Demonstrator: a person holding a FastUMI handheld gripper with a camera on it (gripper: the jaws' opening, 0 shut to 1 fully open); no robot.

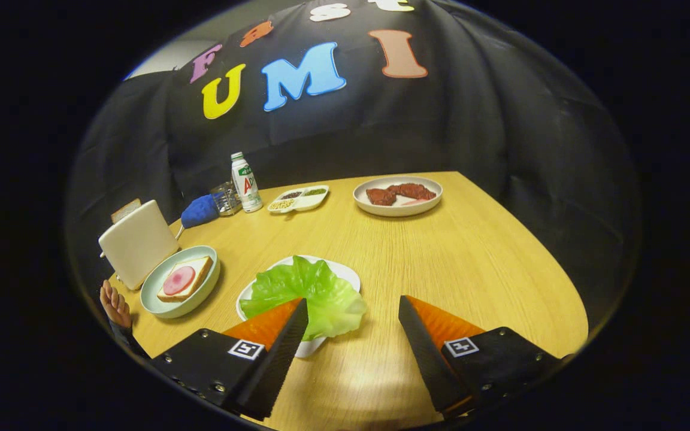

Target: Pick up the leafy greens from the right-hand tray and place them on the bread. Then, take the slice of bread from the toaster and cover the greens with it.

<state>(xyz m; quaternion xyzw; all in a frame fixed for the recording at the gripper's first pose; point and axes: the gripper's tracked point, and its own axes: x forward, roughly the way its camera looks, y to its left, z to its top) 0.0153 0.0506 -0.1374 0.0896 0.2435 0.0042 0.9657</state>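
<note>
A green lettuce leaf [306,293] lies on a white tray [348,276] just ahead of my left finger. My gripper [352,306] is open above the table, the left fingertip over the leaf's near edge, the right finger over bare wood. To the left, a pale green plate [156,302] holds a slice of bread [200,266] topped with a pink round of meat [178,279]. Behind that plate stands a cream toaster [137,242] with a bread slice [124,209] sticking out of its top.
Far across the wooden table [441,263] sits a plate of red meat [399,194], a small divided dish [299,199], a bottle [245,181], a glass jar [226,199] and a blue object [199,211]. A person's hand [115,305] rests at the table's left edge.
</note>
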